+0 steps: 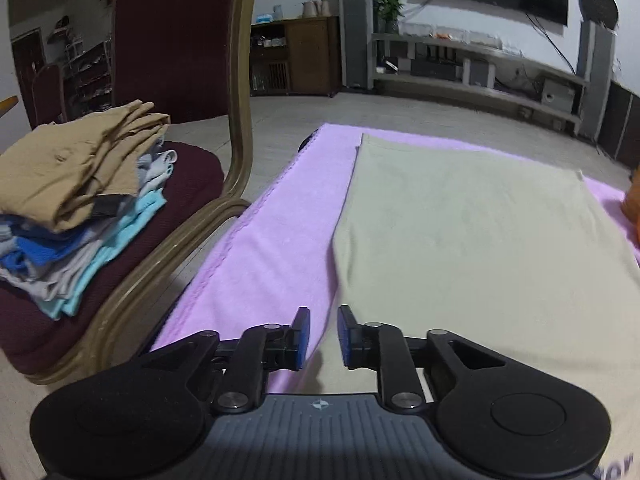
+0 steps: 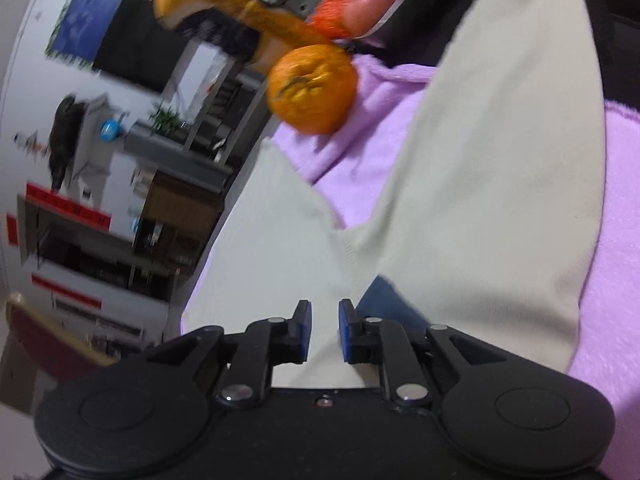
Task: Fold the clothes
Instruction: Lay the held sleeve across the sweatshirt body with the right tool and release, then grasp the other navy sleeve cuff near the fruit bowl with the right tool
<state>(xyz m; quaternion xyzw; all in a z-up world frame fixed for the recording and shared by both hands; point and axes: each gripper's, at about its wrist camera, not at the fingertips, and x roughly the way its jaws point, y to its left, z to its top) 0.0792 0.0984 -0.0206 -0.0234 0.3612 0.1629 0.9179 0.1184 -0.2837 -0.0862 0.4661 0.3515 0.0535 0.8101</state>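
Risk: your left gripper and right gripper, both parted, empty; orange may roll onto shirt.

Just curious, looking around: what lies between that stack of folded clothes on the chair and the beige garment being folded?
In the left wrist view, the chair's frame, then bare pink blanket separate the stack from the garment.

Pale beige garment flat (sleeve spread) on lilac towel
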